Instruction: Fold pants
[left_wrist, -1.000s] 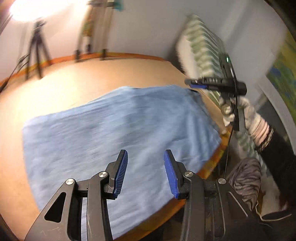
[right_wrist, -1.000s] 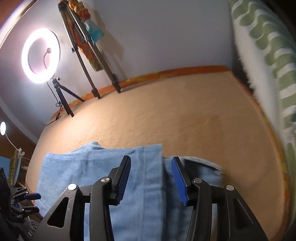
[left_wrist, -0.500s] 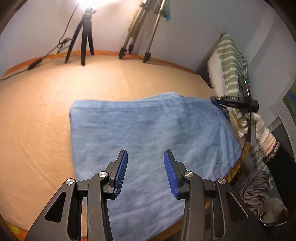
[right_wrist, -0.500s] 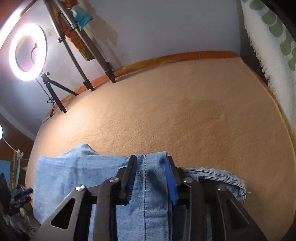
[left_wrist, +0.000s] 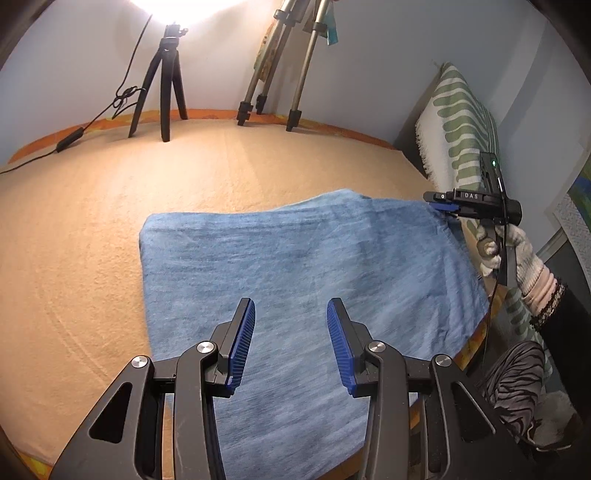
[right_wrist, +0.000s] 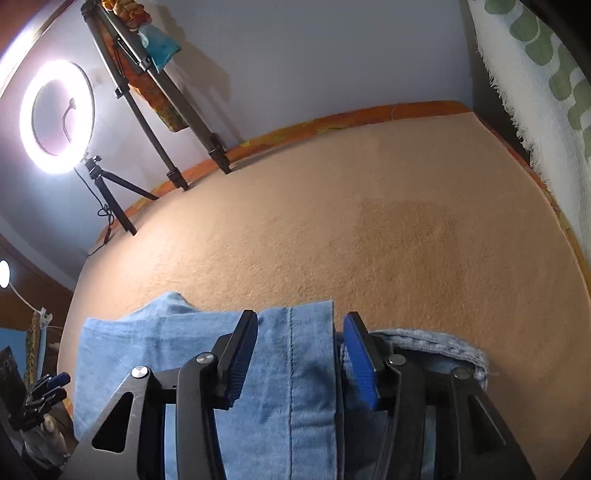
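Light blue denim pants (left_wrist: 295, 251) lie folded flat on a tan carpeted surface (left_wrist: 110, 221). My left gripper (left_wrist: 290, 306) hovers open over their near half, with nothing between its blue pads. At the pants' far right corner a gloved hand holds my right gripper (left_wrist: 437, 201). In the right wrist view the right gripper (right_wrist: 301, 317) has its jaws opening. A seamed strip of the pants (right_wrist: 295, 369) lies between the pads, which stand apart from it. The left gripper's blue tips (right_wrist: 51, 382) show at that view's lower left edge.
A ring light (right_wrist: 55, 118) on a small tripod (left_wrist: 166, 85) and a taller tripod (left_wrist: 295, 74) stand along the far wall, with a cable (left_wrist: 66, 142) trailing left. A green-and-white throw (left_wrist: 458, 122) hangs on the right. Striped cloth (left_wrist: 517, 373) lies past the surface's orange edge.
The right jaws closed on the denim strip half a second ago and have parted again. The left gripper swung across the pants while its opening stayed the same.
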